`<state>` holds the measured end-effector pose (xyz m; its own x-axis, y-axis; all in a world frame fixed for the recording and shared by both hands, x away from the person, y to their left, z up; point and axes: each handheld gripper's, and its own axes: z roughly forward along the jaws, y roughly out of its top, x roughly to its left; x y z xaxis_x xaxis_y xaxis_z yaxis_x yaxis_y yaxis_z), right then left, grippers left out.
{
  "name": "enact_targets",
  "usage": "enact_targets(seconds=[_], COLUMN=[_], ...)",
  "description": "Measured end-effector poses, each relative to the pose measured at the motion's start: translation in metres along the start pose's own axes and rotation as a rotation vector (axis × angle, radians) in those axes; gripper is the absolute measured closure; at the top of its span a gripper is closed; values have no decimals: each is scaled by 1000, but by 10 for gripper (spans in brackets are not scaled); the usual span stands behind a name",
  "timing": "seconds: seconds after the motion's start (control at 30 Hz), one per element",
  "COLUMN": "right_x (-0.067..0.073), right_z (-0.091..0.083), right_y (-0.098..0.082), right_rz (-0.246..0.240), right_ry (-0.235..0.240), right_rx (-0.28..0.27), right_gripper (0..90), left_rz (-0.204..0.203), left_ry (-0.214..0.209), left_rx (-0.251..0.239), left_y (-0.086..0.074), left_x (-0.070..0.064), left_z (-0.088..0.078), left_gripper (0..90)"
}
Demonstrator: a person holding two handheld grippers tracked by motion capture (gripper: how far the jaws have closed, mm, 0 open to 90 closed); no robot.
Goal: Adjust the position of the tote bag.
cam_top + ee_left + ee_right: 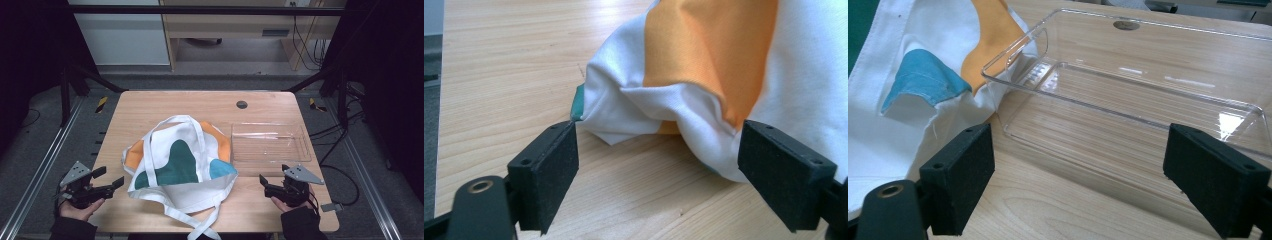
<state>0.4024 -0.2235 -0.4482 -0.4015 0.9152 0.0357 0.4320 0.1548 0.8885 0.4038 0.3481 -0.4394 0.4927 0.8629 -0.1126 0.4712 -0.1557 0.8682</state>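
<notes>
- You had not yet begun on the tote bag [180, 162]: it lay crumpled in the middle of the worktop [150, 107], straps loose, one strap trailing off the near edge.
- The clear tray [270, 142] sat empty just right of the bag, its left end touching the cloth, or nearly so.
- Your left gripper [107, 178] hovered at the worktop's near left corner, fingers spread wide with nothing between them, apart from the bag.
- Your right gripper [263, 182] waited near the front right, fingers equally wide and empty, just below the tray.
- By my judgement everything remained to do: taking hold of the cloth, and whatever folding or stowing followed.
- The high view gave you the whole layout: both grippers, the strap loops and the green shape on the bag's face.
- The left gripper view showed the bag's puckered orange-and-white corner [664, 100] close ahead, framed by the open fingers [546, 175].
- The right gripper view showed the tray's raised rim [1018, 50] against the bag's blue patch [923, 75], a contact hard to judge from above.
</notes>
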Motion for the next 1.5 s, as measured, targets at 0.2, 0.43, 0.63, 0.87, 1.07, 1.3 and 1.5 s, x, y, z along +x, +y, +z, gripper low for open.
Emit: enact_targets(seconds=[0.2, 0.43, 0.63, 0.87, 1.07, 1.3, 1.5], right_x=[5, 12, 19, 33, 44, 56, 66], right_z=[-1, 1, 0, -1, 0, 2, 5], right_y=[2, 6, 10, 17, 20, 24, 25], right_rz=[-16, -26, -27, -57, -79, -93, -105], right_ry=[11, 21, 40, 72, 101, 136, 168], right_rx=[-4, 4, 0, -8, -6, -5, -6], right_gripper=[162, 187, 217, 266, 296, 321, 330], left_rz=[15, 14, 28, 54, 64, 84, 96], left_ry=[-7, -22, -30, -48, -59, -71, -89], left_rx=[-14, -15, -32, -51, -65, -65, -51], left_y=[3, 4, 6, 10, 12, 12, 9], left_x=[-7, -11, -17, -25, -29, -34, -39], left_z=[-3, -5, -8, -12, -15, -18, -18], left_gripper=[192, 217, 229, 248, 268, 296, 315])
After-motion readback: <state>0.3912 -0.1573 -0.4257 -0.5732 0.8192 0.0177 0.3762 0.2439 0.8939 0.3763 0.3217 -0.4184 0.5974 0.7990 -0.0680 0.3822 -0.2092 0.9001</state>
